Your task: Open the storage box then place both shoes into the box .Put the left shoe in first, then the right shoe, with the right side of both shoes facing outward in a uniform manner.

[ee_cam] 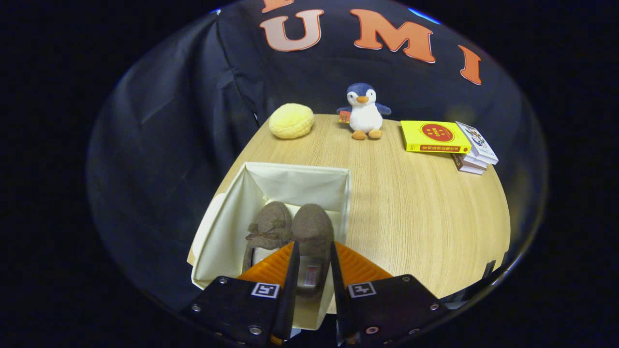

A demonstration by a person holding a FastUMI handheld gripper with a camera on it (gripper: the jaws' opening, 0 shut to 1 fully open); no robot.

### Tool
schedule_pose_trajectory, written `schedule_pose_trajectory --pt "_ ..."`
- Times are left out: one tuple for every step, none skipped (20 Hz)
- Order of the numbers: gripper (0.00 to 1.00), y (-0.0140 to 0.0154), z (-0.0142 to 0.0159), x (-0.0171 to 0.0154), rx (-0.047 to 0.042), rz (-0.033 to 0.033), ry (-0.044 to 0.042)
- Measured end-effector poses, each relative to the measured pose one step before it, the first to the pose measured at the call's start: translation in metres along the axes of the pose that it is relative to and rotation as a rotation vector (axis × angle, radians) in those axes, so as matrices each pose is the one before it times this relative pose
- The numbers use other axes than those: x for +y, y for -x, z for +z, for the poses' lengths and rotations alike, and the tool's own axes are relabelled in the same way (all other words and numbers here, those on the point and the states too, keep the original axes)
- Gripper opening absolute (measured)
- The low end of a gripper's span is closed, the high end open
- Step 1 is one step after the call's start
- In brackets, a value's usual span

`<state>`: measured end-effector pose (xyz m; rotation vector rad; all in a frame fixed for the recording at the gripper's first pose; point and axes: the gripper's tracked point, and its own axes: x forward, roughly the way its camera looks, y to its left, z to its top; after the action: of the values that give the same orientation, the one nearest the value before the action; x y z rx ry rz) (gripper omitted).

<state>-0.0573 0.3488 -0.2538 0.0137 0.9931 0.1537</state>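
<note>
1. Fingers of the gripper (312,261) reach down into the open storage box (227,227), a small way apart, with the heel end of one brown shoe (313,232) sitting in the gap between them.
2. Whether both fingers actually press on that shoe cannot be told; its sides lie right against their inner faces.
3. Box of cream fabric stands on the wooden table (425,208), its top open and its far wall upright.
4. Two brown slipper-like shoes lie side by side inside it, toes pointing away from the fingers toward the far wall.
5. The other shoe (269,229), the one with a small bow on top, lies touching the first, on the side of the box nearer the black cloth wall.
6. Pale insoles show at the heel openings of both shoes, just by the fingertips.
7. Beyond the box, at the far edge of the table, sits a round yellow cushion (291,121).
8. A toy penguin (364,112) stands upright beside the cushion, well apart from the box.
9. A yellow book (434,137) lies flat past the penguin, touching a small stack of books (475,150).
</note>
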Motion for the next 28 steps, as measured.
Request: schedule_pose_trajectory --pt "0.45 0.00809 0.0104 -0.01028 -0.03569 0.00047 -0.01225" --pt "0.49 0.00828 0.01103 -0.00938 -0.04035 0.00065 -0.01026" --pt "0.54 0.00841 0.01218 -0.0128 -0.04253 -0.00607 -0.00769" --pt "0.57 0.00811 0.01114 -0.01469 -0.04209 -0.0081 -0.00655" --pt "0.6 0.00656 0.0107 -0.01593 -0.04138 -0.01349 -0.00743" --pt "0.62 0.00638 0.00991 -0.01639 -0.03721 -0.01352 -0.01048" --pt "0.67 0.00456 0.00944 -0.01628 -0.03643 -0.01616 -0.01251" --pt "0.7 0.00443 0.00979 -0.01816 -0.03678 -0.01493 -0.01359" --pt "0.72 0.00519 0.01097 -0.02018 -0.04156 -0.02466 -0.01102" --pt "0.75 0.00361 0.01157 -0.02278 -0.05134 -0.03582 -0.01367" --pt "0.76 0.00223 0.00746 -0.01931 -0.03577 -0.0198 -0.01788" --pt "0.76 0.00341 0.00669 -0.01502 -0.03284 -0.00933 -0.02104" --pt "0.76 0.00137 0.00616 -0.01688 -0.02811 -0.0121 -0.01434" --pt "0.76 0.00313 0.00918 -0.01626 -0.03316 -0.00252 -0.00227" --pt "0.76 0.00241 0.01088 -0.01659 -0.04033 -0.00545 0.007" --pt "0.77 0.00224 0.01161 -0.0168 -0.04612 -0.00559 0.0122" --pt "0.78 0.00235 0.01117 -0.01635 -0.04334 -0.01115 0.01483" --pt "0.78 0.00305 0.00999 -0.01436 -0.04089 -0.00427 0.0112" --pt "0.79 0.00069 0.01042 -0.01099 -0.04263 -0.00137 0.00962" --pt "0.8 0.00154 0.00905 -0.0116 -0.03751 -0.00541 0.01046" --pt "0.83 0.00102 0.00862 -0.01185 -0.03403 -0.00539 0.0085" --pt "0.84 0.00085 0.0067 -0.00979 -0.02674 -0.00426 0.00617" --pt "0.86 0.00138 0.0041 -0.00674 -0.02313 0.00197 0.00351" --pt "0.87 0.00126 0.00455 -0.00477 -0.02274 0.00382 0.00192" --pt "0.87 0.00089 0.0038 -0.00436 -0.02256 0.00665 0.00287" --pt "0.88 0.00066 0.00355 -0.00405 -0.02586 0.00415 0.00473" --pt "0.88 0.00141 0.00285 -0.00408 -0.01707 0.00706 0.00462" --pt "0.88 0.00156 0.00104 -0.00129 -0.00915 0.00595 0.00432"
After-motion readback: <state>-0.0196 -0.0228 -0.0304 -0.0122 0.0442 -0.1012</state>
